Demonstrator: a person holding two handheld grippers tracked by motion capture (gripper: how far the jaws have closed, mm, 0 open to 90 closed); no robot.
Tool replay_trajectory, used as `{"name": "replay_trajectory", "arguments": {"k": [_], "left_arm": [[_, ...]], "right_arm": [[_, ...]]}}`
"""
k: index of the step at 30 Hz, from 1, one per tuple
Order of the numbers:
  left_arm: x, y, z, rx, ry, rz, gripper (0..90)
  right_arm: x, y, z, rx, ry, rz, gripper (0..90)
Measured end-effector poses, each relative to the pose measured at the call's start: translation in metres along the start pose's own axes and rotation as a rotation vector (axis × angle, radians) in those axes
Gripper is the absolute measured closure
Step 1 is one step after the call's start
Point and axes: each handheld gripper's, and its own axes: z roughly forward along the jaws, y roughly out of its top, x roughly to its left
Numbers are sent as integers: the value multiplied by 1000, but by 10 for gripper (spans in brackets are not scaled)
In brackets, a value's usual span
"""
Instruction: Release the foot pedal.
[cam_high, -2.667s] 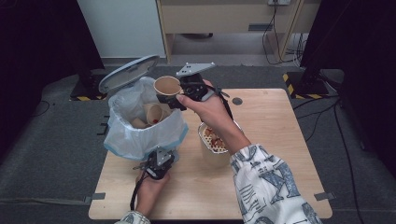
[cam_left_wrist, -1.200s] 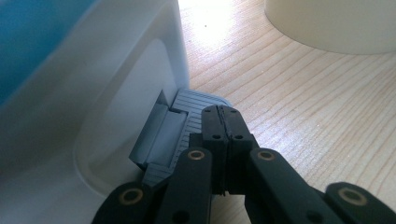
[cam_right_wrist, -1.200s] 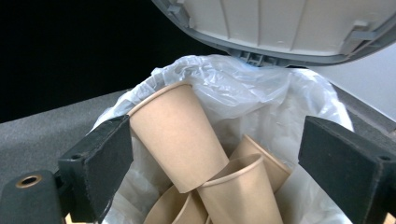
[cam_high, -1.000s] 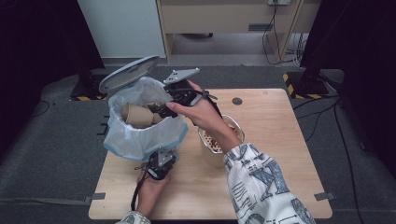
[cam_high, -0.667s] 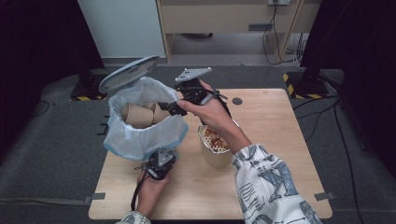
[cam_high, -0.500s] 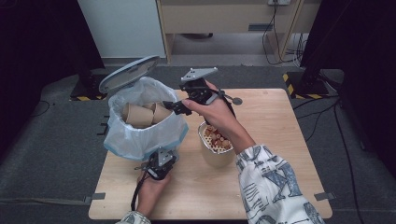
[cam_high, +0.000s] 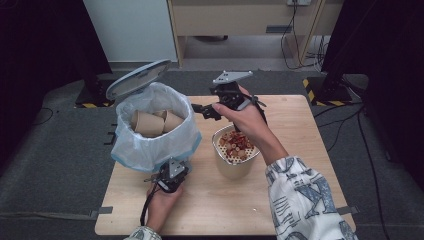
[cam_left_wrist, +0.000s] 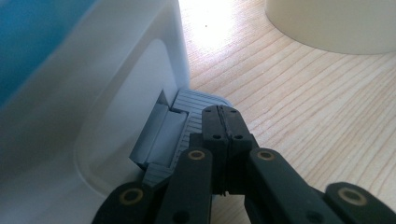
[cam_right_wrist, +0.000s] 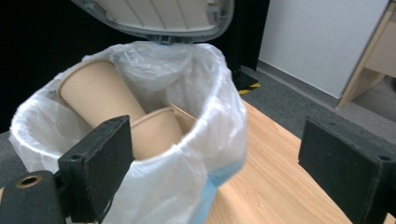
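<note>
- Your left gripper (cam_left_wrist: 223, 135), jaws pressed together, pushes the pedal (cam_left_wrist: 187, 122) at the bin (cam_high: 152, 131)'s foot — the high view hides that.
- Your right gripper (cam_high: 206, 110), jaws spread and empty, hovers beside the bin's rim; paper cups (cam_right_wrist: 116, 112) lie inside, lid (cam_high: 137, 78) raised.
- A snack bucket (cam_high: 234, 152) stands right of the bin.

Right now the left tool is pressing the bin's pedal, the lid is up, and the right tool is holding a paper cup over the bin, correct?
Not quite. The right tool holds nothing: the right gripper view shows its jaws wide apart. The paper cups lie in the bin. The left tool is on the pedal, and the lid is up.
</note>
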Motion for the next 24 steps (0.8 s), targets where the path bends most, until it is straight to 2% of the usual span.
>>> {"name": "replay_trajectory", "arguments": {"k": [5, 6, 8, 11, 13, 24], "left_arm": [[-2, 0, -1, -2, 3, 0, 853], [-4, 1, -2, -7, 3, -6, 801], [-8, 2, -4, -10, 11, 7, 704], [-13, 4, -10, -37, 17, 8, 640], [-16, 5, -15, -55, 9, -1, 599], [-18, 5, -19, -59, -34, -40, 396]], "right_arm": [[-11, -9, -11, -2, -23, 15, 105], [-13, -10, -13, 0, -25, 16, 105], [-19, -16, -20, 3, -41, 23, 105], [-26, -22, -28, 5, -60, 33, 105], [-33, -28, -36, 5, -75, 42, 105], [-57, -54, -67, 10, -153, 78, 101]]}}
